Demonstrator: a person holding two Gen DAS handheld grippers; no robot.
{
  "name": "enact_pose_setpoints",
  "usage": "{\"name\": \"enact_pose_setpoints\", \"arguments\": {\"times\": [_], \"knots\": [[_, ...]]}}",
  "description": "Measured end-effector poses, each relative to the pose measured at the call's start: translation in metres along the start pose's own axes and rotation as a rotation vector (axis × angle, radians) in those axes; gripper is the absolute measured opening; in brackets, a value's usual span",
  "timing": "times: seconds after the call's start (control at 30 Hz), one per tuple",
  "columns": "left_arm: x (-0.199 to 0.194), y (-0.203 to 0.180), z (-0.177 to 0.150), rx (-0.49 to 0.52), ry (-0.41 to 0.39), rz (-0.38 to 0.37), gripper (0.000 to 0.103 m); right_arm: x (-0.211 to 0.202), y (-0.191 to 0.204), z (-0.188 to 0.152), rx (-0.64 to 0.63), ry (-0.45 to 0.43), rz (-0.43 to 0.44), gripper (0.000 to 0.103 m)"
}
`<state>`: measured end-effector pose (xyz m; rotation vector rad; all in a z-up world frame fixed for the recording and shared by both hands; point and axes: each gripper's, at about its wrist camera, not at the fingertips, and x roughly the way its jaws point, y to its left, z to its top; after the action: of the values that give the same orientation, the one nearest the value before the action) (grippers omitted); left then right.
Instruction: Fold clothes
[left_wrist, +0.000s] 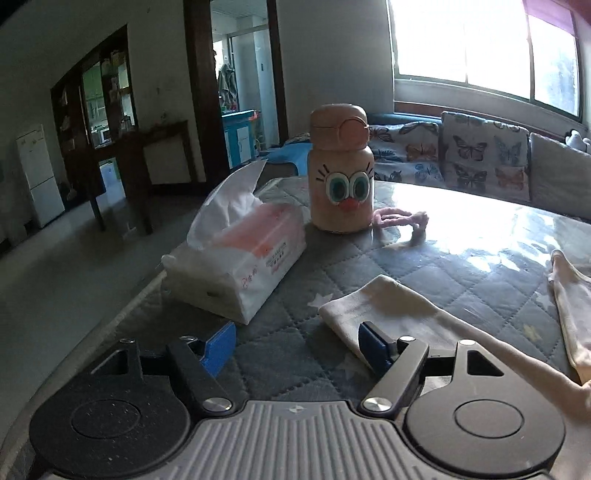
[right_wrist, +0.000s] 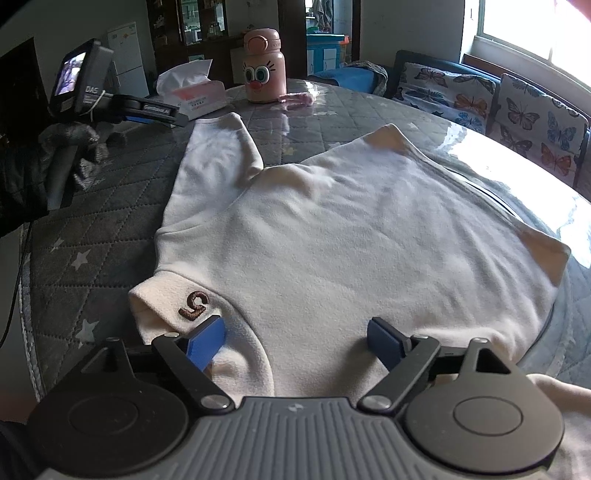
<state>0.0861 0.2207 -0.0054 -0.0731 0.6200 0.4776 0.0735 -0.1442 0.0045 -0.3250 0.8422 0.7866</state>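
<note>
- Two grippers are in your hands, and both stand with their jaws apart, nothing pinched between the blue pads.
- Your right gripper hangs over the near edge of the cream sweater, which lies spread flat on the quilted grey table cover; the pads hover just above the fabric, one on each side of a bare stretch of it, not pressing on it.
- At about 8 o'clock in the right wrist view, the sweater's collar juts out with a brown embroidered mark on it, just beside your left-hand pad.
- One sleeve runs up toward 11 o'clock; its cuff end sits near your left gripper, seen there from the side.
- Your left gripper, in its own view, has the sleeve's cuff at 1 o'clock, with the right pad lying against or just over the edge of it; whether it touches, you cannot tell. The left pad stands over bare quilt.
- At 12 o'clock ahead of the left gripper stands a peach bottle with cartoon eyes, upright, and a tissue pack lies at 11 o'clock, just beside it.
- A pink fuzzy band rests at the bottle's right foot, touching or nearly so.
- Butterfly-print cushions line the far side, under the bright window.
</note>
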Motion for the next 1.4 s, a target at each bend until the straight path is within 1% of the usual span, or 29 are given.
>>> {"name": "enact_pose_setpoints", "arguments": {"times": [0.1,0.17,0.23,0.3,0.37,0.43,0.5,0.53,0.63,0.73,0.83,0.93,1.07,1.17,1.23,1.3,1.4], "knots": [[0.001,-0.003,-0.005,0.015,0.024,-0.024,0.076,0.0,0.0,0.0,0.0,0.001,-0.001,0.087],[0.003,-0.015,-0.005,0.05,0.038,-0.026,0.076,0.0,0.0,0.0,0.001,0.001,-0.002,0.087],[0.011,-0.025,-0.005,0.088,0.049,0.001,0.078,0.0,0.001,0.0,0.002,0.0,-0.004,0.087],[0.017,-0.029,-0.004,0.092,0.047,0.026,0.077,-0.001,0.001,-0.001,0.002,-0.001,-0.004,0.087],[0.021,-0.027,-0.002,0.079,0.049,0.045,0.064,-0.001,0.002,-0.001,0.0,-0.002,-0.005,0.087],[0.023,-0.026,-0.002,0.082,0.048,0.04,0.036,-0.003,0.003,-0.002,-0.006,-0.011,-0.006,0.087],[0.023,-0.027,-0.003,0.101,0.048,0.034,0.024,-0.005,0.004,-0.002,-0.011,-0.015,-0.003,0.087],[0.022,-0.028,-0.005,0.114,0.044,0.042,0.022,-0.007,0.004,-0.002,-0.011,-0.017,-0.003,0.087],[0.019,-0.027,-0.005,0.117,0.055,0.082,0.022,-0.014,0.004,-0.003,-0.009,-0.026,0.006,0.087],[0.009,-0.025,-0.003,0.094,0.059,0.073,0.023,-0.027,0.002,-0.006,0.008,-0.045,0.028,0.087],[-0.012,-0.033,-0.002,0.097,0.032,0.014,0.023,-0.045,-0.004,-0.011,0.042,-0.067,0.03,0.087],[-0.033,-0.051,-0.003,0.124,0.023,-0.1,0.024,-0.056,-0.014,-0.014,0.084,-0.084,0.019,0.085],[-0.054,-0.086,-0.007,0.185,0.028,-0.273,0.025,-0.062,-0.039,-0.012,0.143,-0.101,-0.057,0.081],[-0.065,-0.112,-0.012,0.238,0.035,-0.376,0.025,-0.063,-0.058,-0.01,0.179,-0.112,-0.103,0.075],[-0.072,-0.13,-0.016,0.273,0.038,-0.441,0.025,-0.061,-0.075,-0.007,0.205,-0.119,-0.15,0.065],[-0.076,-0.145,-0.019,0.302,0.042,-0.498,0.025,-0.059,-0.093,-0.003,0.243,-0.126,-0.181,0.061],[-0.078,-0.165,-0.027,0.347,0.058,-0.554,0.025,-0.053,-0.12,0.003,0.298,-0.137,-0.231,0.052]]}}
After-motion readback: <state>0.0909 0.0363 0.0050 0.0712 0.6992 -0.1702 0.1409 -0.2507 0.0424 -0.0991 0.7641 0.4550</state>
